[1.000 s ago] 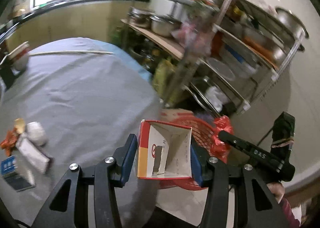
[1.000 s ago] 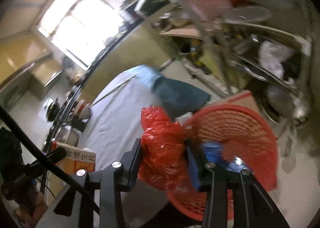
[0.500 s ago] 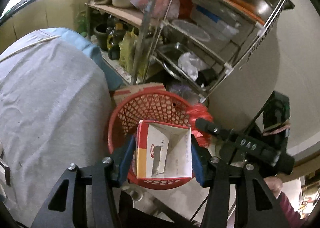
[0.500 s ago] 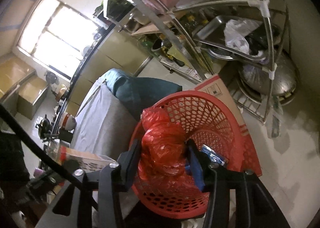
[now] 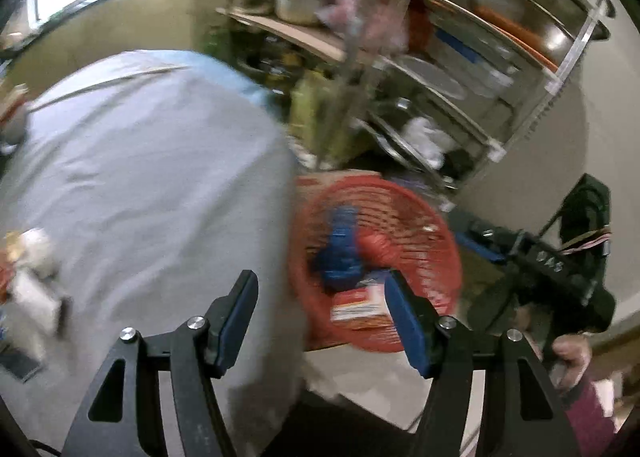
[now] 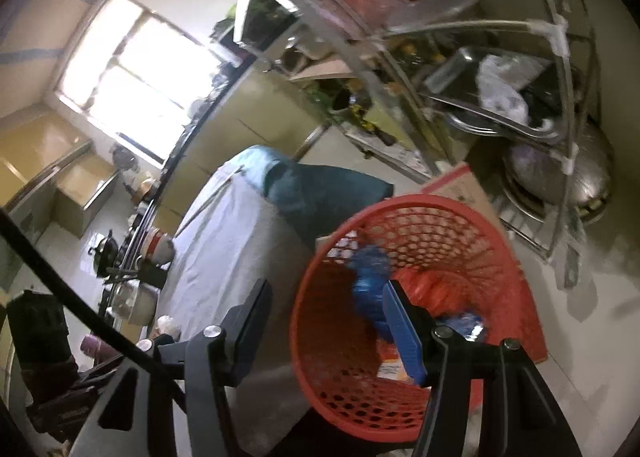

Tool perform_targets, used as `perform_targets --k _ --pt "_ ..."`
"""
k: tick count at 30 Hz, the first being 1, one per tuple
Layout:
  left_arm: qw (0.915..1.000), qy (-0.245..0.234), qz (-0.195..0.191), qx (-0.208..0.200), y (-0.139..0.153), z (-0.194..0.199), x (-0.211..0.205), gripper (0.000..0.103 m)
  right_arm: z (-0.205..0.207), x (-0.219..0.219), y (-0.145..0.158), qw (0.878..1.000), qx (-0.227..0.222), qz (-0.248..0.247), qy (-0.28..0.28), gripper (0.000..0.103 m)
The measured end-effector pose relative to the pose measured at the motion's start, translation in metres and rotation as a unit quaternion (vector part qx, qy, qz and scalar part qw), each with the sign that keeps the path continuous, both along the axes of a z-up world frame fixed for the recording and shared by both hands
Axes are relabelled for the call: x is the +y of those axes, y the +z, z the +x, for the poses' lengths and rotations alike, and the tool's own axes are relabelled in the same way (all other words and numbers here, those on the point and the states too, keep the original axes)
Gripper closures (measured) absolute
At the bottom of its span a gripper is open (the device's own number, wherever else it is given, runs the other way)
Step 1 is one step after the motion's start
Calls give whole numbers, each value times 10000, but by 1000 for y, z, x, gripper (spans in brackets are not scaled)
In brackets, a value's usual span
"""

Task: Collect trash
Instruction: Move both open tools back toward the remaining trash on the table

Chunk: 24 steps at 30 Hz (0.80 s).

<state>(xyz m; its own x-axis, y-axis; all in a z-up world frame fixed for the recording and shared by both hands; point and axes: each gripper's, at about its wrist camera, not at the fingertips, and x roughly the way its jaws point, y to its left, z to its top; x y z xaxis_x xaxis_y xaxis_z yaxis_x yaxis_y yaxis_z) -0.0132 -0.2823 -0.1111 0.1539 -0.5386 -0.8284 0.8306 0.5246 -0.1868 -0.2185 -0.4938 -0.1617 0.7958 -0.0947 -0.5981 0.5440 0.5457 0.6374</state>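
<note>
Trash lies in the red mesh basket (image 6: 424,297) beside the cloth-covered table (image 5: 152,185).

Inside sit a red plastic bag (image 6: 436,285), a blue wrapper (image 5: 340,253) and what looks, through blur, like a red-and-white carton (image 5: 360,307). The left gripper (image 5: 322,319) and right gripper (image 6: 328,321) hang above, jaws spreading apart, nothing between them.

My table (image 5: 152,185), under a grey cloth, fills nine o'clock; crumpled wrappers (image 5: 28,257) lie on its near edge at eight o'clock. The red basket (image 6: 400,397) stands on the pale floor (image 6: 592,321) at five o'clock, just beside the table.
</note>
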Motion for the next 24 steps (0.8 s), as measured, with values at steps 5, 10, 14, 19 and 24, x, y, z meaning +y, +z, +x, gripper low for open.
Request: perform_targets --k 5,10,14,19,24 --pt "9950 871 25 -486 4 17 80 31 37 33 3 9982 46 -175 576 41" --pt "9809 1878 77 -501 -7 40 173 30 88 79 4 9909 167 -291 1303 41" --pt "9649 2557 179 -566 -13 56 235 30 122 120 3 9813 285 -441 1851 43" --pt "9436 3258 166 -557 -16 75 303 30 156 168 -1 9667 480 -499 2463 44" --pt "9333 3567 57 -403 -24 84 332 30 194 219 6 9458 531 -586 3150 44"
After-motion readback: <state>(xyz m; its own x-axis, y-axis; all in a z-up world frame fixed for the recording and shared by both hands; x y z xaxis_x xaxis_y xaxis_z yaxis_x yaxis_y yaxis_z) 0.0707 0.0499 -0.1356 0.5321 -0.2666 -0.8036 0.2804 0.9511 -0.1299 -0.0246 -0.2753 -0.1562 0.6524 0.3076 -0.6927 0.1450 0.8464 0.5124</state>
